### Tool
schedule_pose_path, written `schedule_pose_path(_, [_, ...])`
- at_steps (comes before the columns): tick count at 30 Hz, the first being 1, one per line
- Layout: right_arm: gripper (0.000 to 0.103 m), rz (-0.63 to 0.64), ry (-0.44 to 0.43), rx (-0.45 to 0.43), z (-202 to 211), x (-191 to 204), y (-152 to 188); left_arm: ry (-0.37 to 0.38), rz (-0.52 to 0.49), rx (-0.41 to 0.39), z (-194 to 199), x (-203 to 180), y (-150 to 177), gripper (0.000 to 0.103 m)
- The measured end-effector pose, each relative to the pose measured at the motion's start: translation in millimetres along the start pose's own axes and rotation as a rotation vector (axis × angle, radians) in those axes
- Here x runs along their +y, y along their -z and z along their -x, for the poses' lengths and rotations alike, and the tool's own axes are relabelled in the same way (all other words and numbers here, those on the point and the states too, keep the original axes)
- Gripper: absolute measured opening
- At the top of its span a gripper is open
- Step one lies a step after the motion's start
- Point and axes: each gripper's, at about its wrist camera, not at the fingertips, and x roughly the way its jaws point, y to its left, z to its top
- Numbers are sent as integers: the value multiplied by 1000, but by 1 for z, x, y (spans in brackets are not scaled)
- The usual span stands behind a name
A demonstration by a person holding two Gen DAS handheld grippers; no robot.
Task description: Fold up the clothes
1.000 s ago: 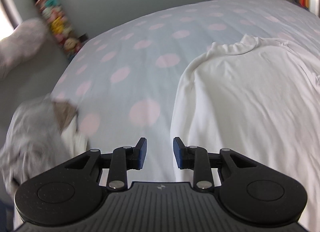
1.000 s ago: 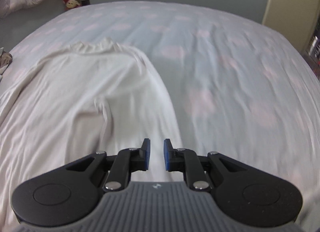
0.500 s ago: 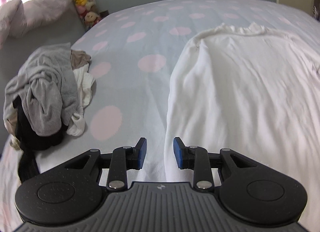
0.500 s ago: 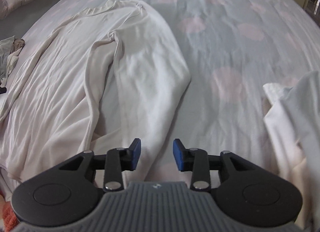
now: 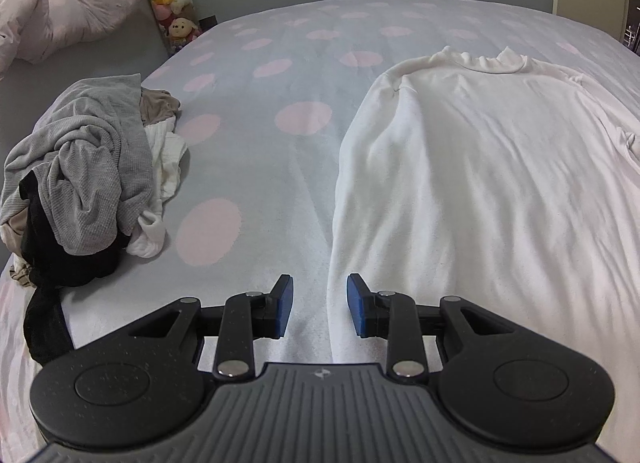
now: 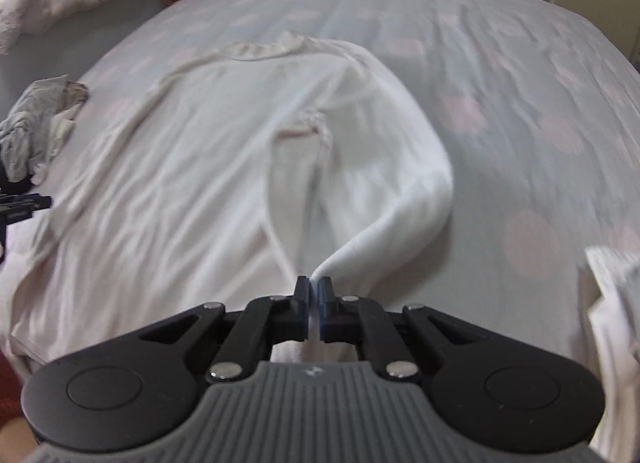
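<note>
- Since half a second ago the right gripper (image 6: 314, 289) has closed: its jaws stood apart over the cloth then, and now they are clamped on a raised edge of the white long-sleeved cotton shirt (image 6: 192, 183).
- That shirt lies spread on the pale grey bed sheet with pink dots (image 5: 280, 167), collar far from the cameras, one sleeve already laid over the body.
- The left gripper (image 5: 319, 305) hovers at the shirt's other side edge, jaws apart, nothing between the pads.
- I judge the step is the side fold of the shirt.
- Next, the left gripper probably must pinch its edge too, so both sides lift evenly.
- A heap of grey, black and white unfolded clothes (image 5: 80, 175) waits well apart.
</note>
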Motion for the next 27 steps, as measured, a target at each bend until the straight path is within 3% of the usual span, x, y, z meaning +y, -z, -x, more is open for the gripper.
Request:
schedule_pose_path(5, [5, 52, -31, 29, -36, 36, -14, 13, 44, 8, 1, 8, 1, 28])
schedule_pose_path(10, [10, 67, -8, 105, -77, 44, -10, 43, 127, 30, -3, 21, 1, 28])
schedule_pose_path(14, [11, 36, -25, 85, -66, 35, -11, 66, 173, 51, -8, 28, 1, 28])
schedule_pose_path(18, [27, 22, -6, 28, -32, 18, -17, 79, 176, 52, -9, 28, -1, 27])
schedule_pose_path(20, [27, 8, 24, 19, -19, 5, -18, 87, 175, 50, -8, 27, -2, 27])
schedule_pose_path(23, [29, -29, 81, 78, -15, -19, -9, 91, 170, 46, -6, 26, -3, 27])
schedule_pose_path(27, [28, -106, 50, 202, -26, -42, 17, 89, 174, 49, -5, 27, -2, 27])
